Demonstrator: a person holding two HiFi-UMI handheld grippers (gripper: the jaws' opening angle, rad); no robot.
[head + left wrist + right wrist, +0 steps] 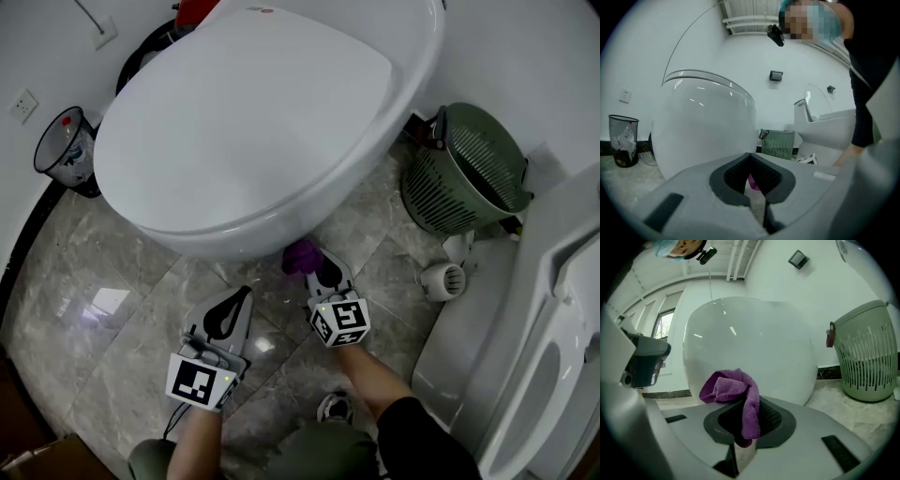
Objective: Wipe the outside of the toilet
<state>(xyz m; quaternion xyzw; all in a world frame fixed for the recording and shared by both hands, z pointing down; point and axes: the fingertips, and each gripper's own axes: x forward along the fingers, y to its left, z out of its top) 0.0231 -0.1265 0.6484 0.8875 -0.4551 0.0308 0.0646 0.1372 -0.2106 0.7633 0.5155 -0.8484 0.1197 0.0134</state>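
Note:
A white toilet (262, 122) with its lid down fills the upper middle of the head view. It stands close in front of both grippers (703, 126) (750, 348). My right gripper (319, 262) (743, 413) is shut on a purple cloth (300, 255) (733, 385), held low by the front base of the bowl; I cannot tell whether cloth and bowl touch. My left gripper (242, 295) (750, 161) hovers over the floor to its left, jaws together with nothing in them. A sliver of the cloth (752, 182) shows past its pads.
A green slatted basket (464, 169) (867, 352) stands right of the toilet. A black mesh waste bin (66, 150) (623, 140) sits at the left wall. Another white fixture (553, 328) lines the right side, with a small white round object (442, 278) beside it. The floor is grey marble tile.

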